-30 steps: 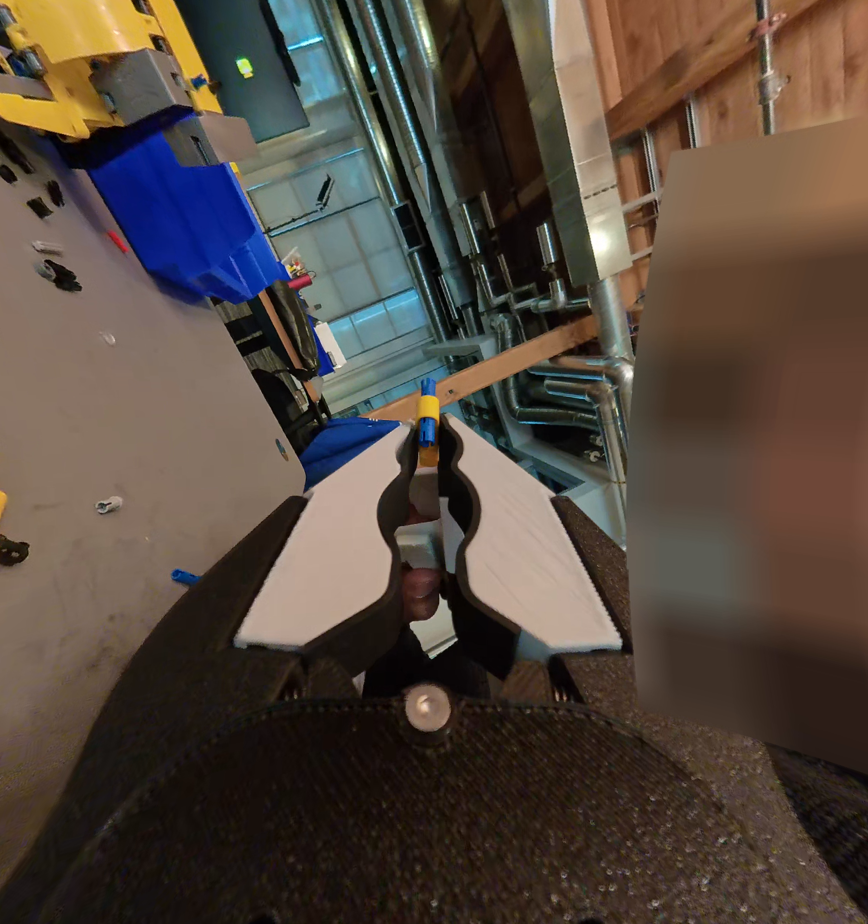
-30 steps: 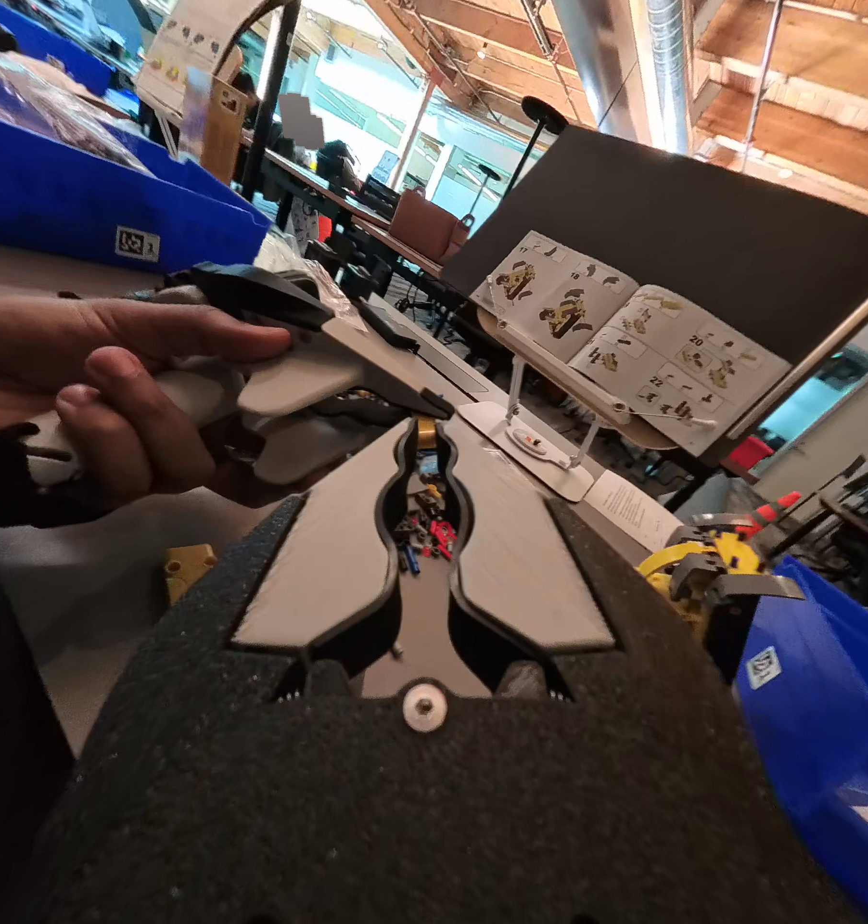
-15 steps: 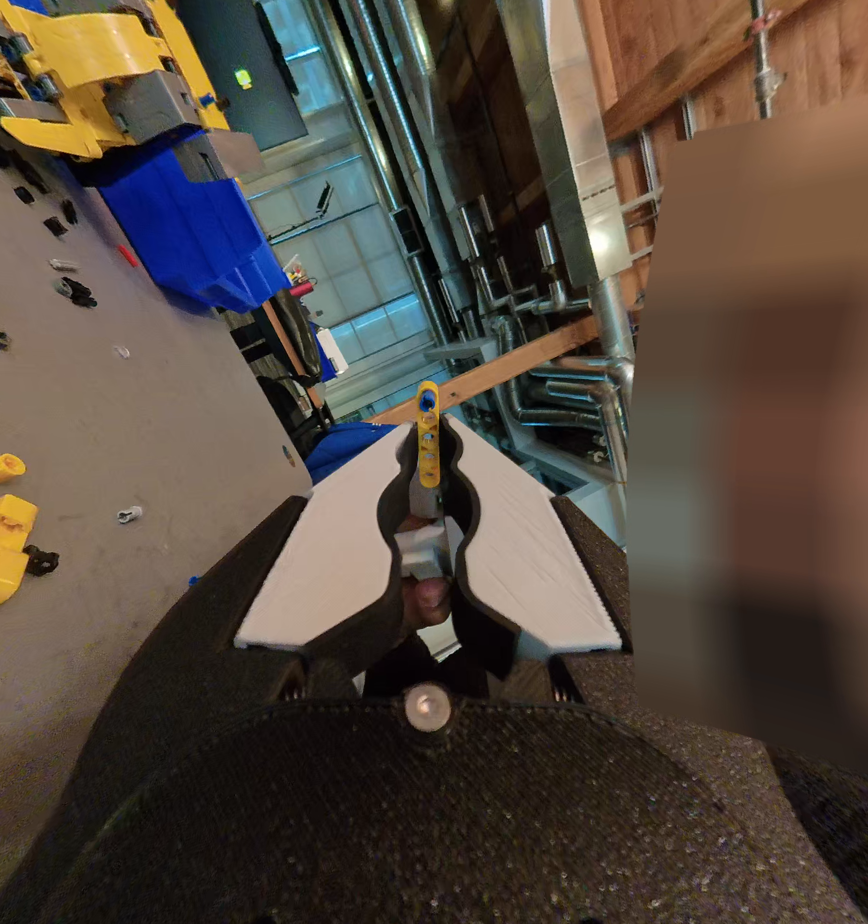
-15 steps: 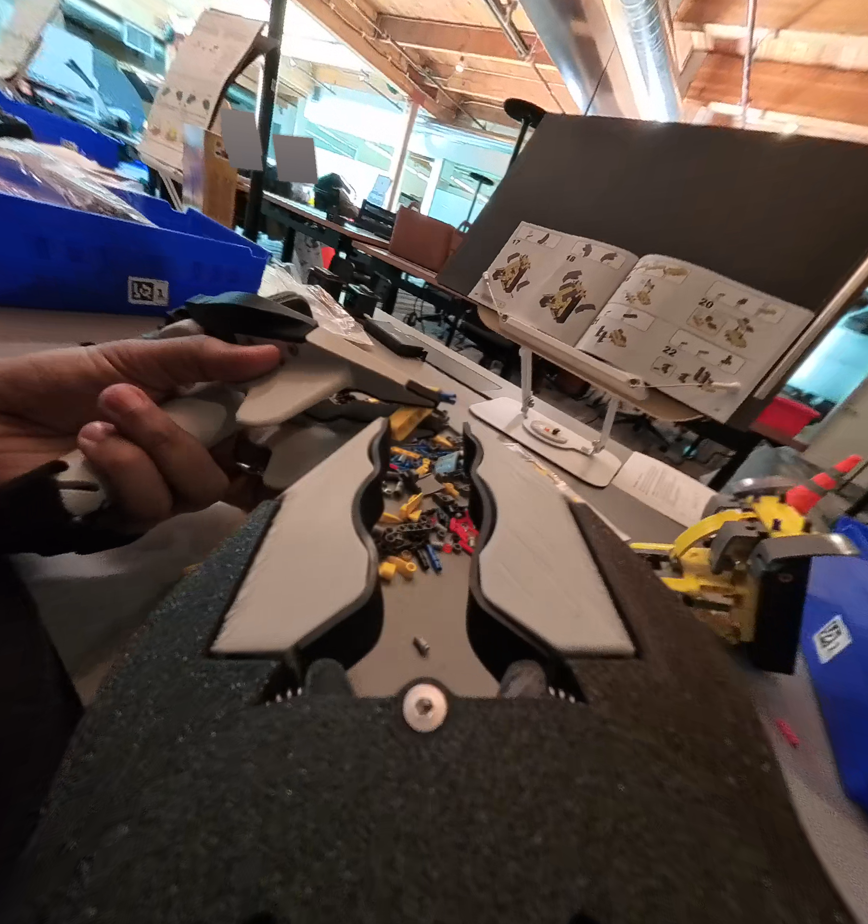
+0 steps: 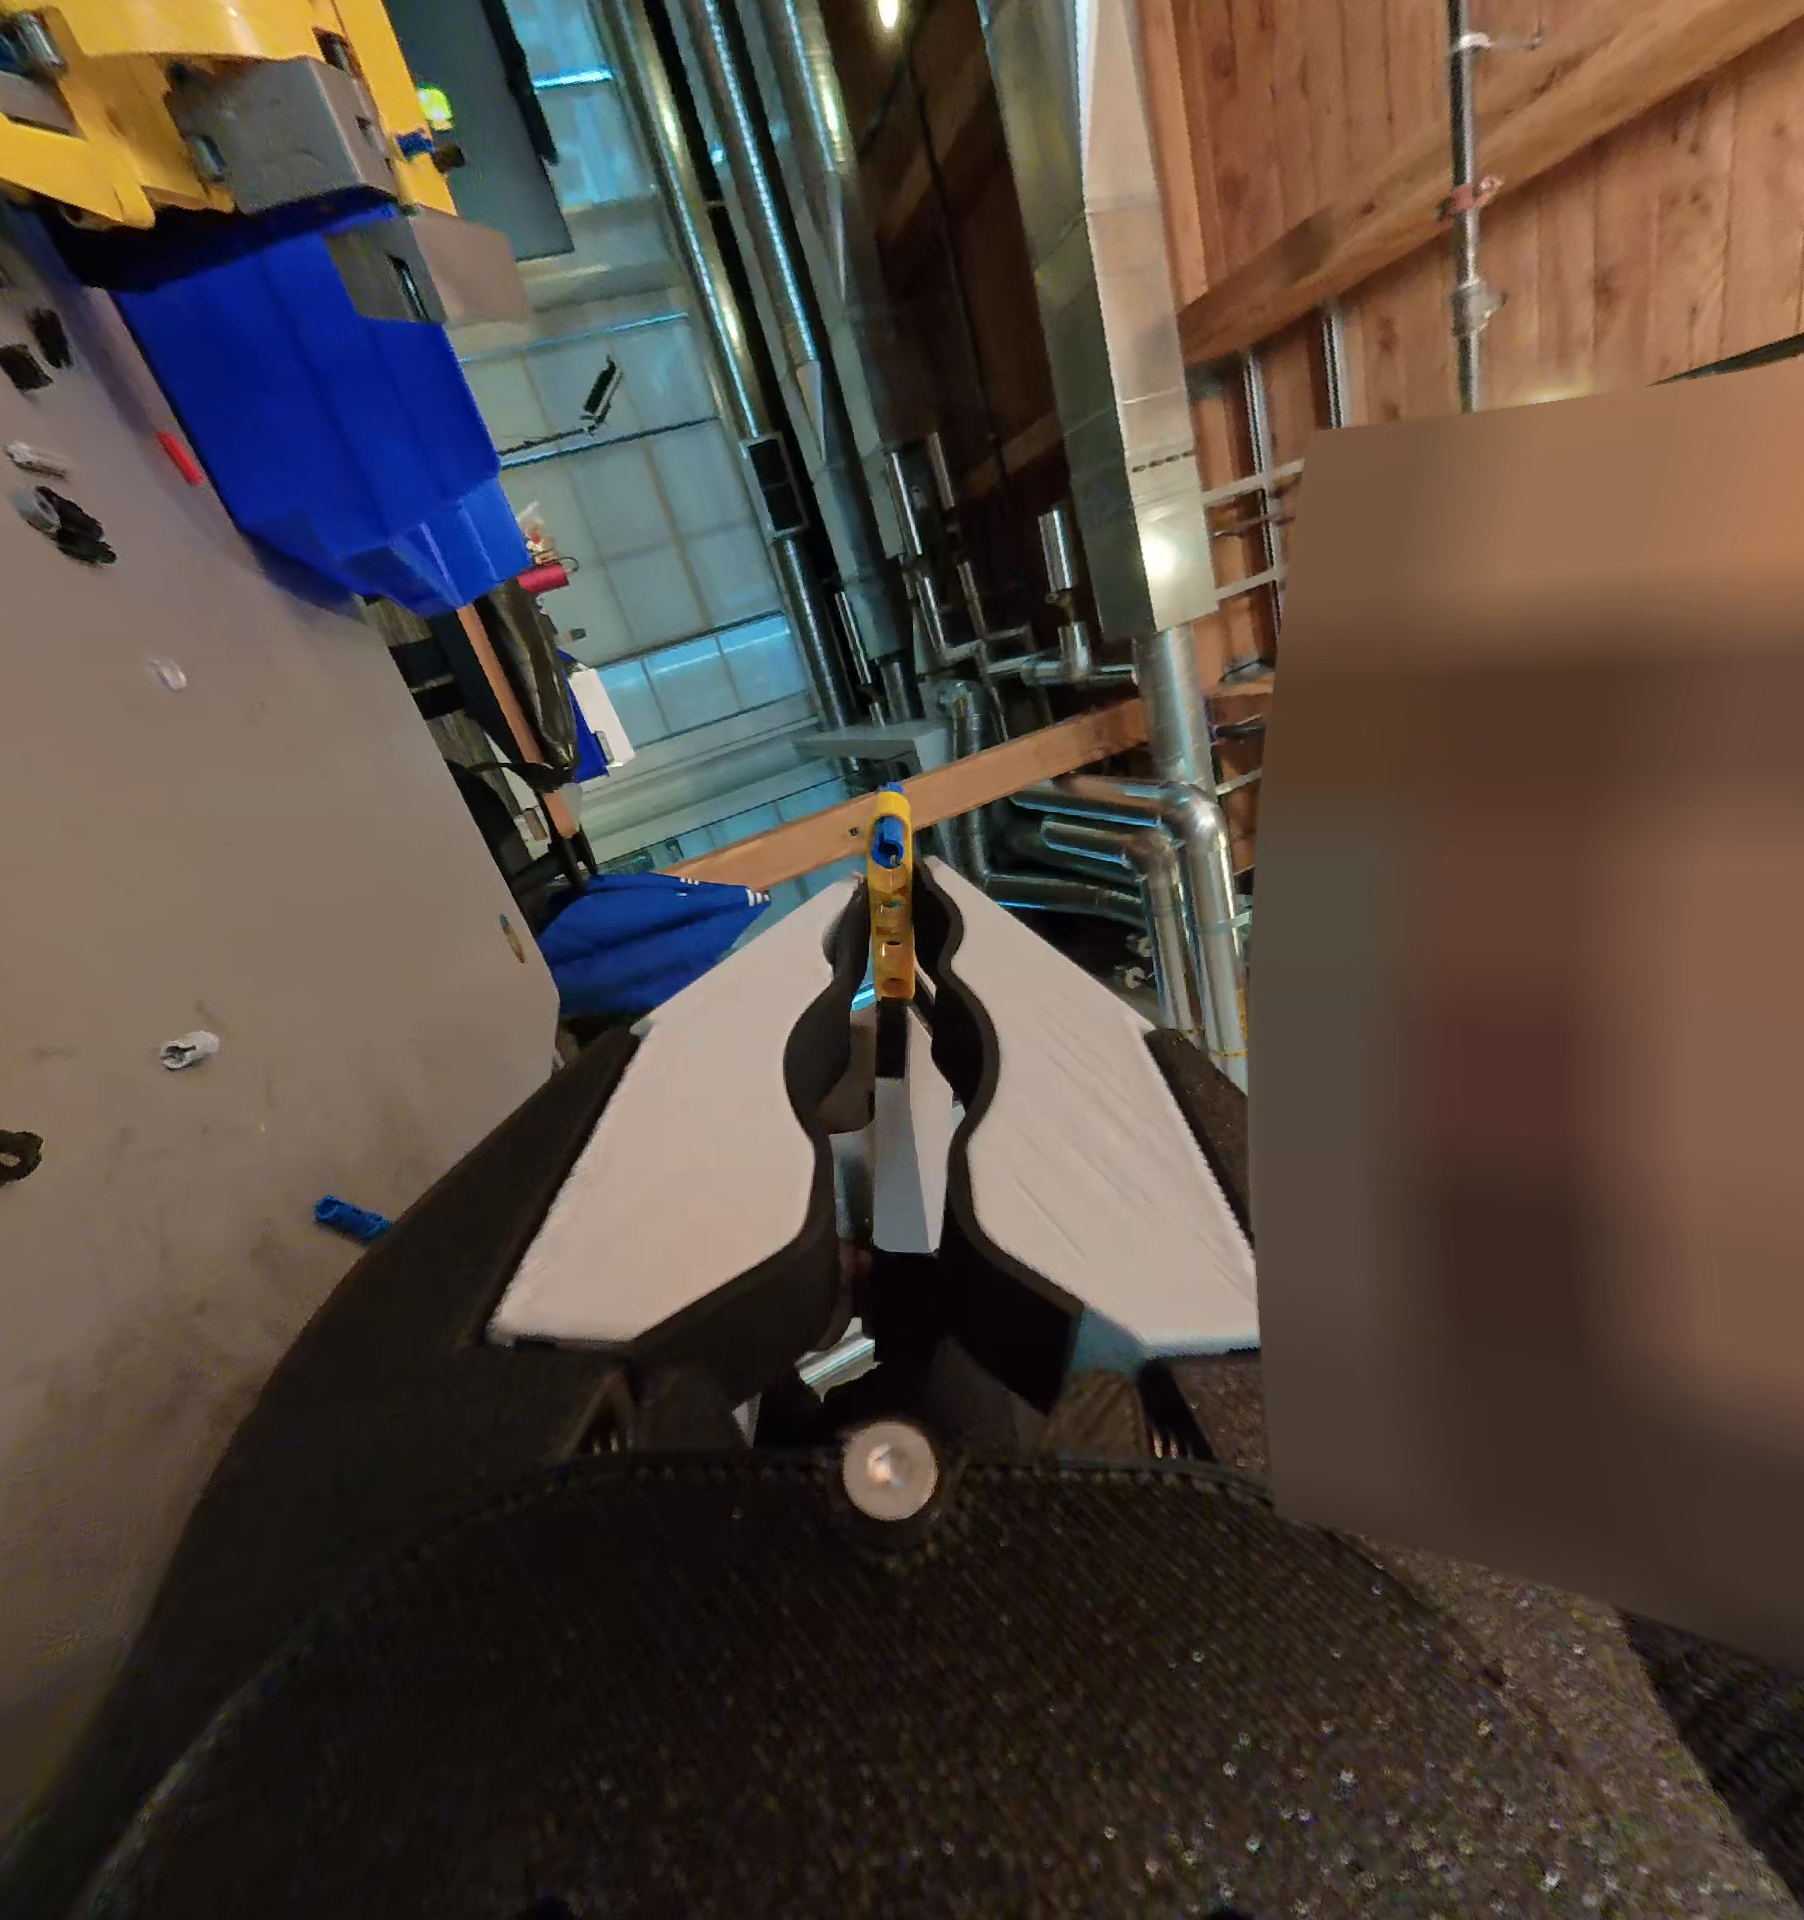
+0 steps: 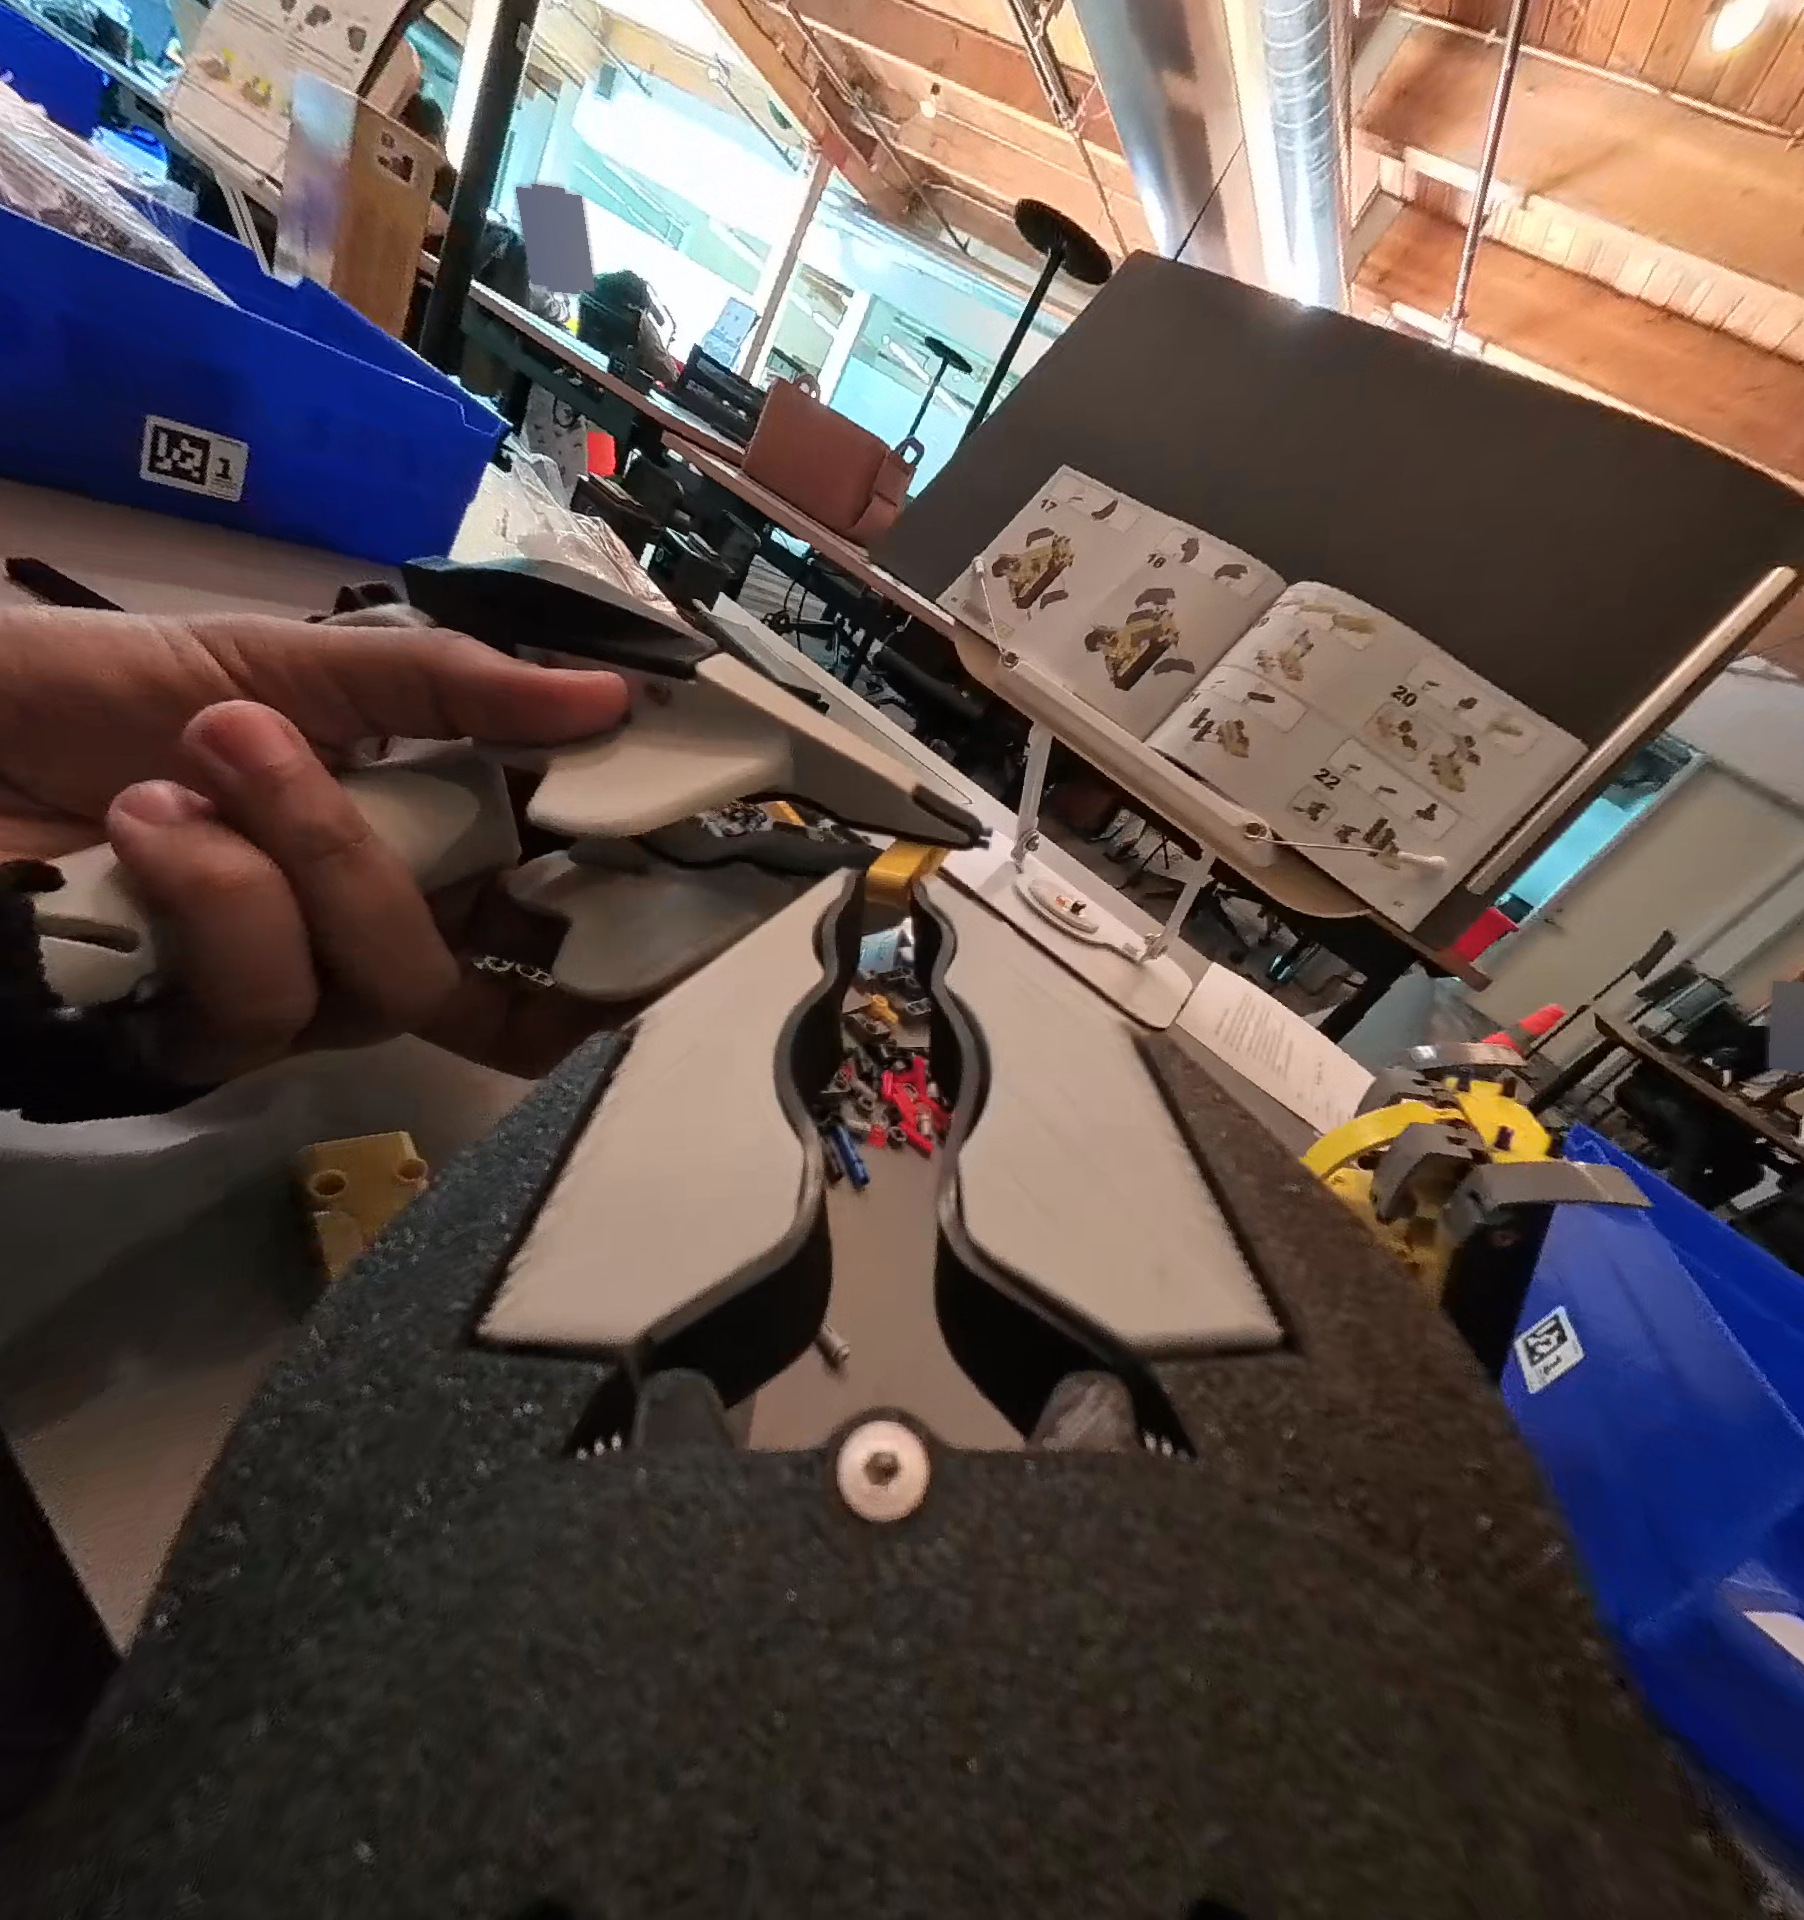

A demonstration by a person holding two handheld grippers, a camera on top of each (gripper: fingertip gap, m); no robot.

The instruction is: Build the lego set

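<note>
My left gripper [image 5: 891,904] is shut on a thin yellow beam [image 5: 891,935] with a blue pin [image 5: 885,831] in its top hole, held up off the grey table [image 5: 202,883]. In the right wrist view a hand [image 6: 254,831] holds the left gripper [image 6: 939,831] in from the left. The tips of my right gripper [image 6: 890,891] are closed narrowly on the same yellow beam [image 6: 903,864], just under the left's tips. A pile of small loose pieces [image 6: 882,1091] lies on the table below.
The open instruction booklet [image 6: 1262,707] stands on a holder in front of a black board. A half-built yellow and grey model [image 6: 1417,1153] sits at the right beside a blue bin [image 6: 1708,1455]. Another blue bin [image 6: 150,384] stands far left. A yellow block [image 6: 358,1184] lies near the hand. Left and right tips are no more than a few centimetres apart.
My right gripper stood open half a second ago and has now closed narrowly at the yellow beam. The beam has turned in the left gripper since a second ago.
</note>
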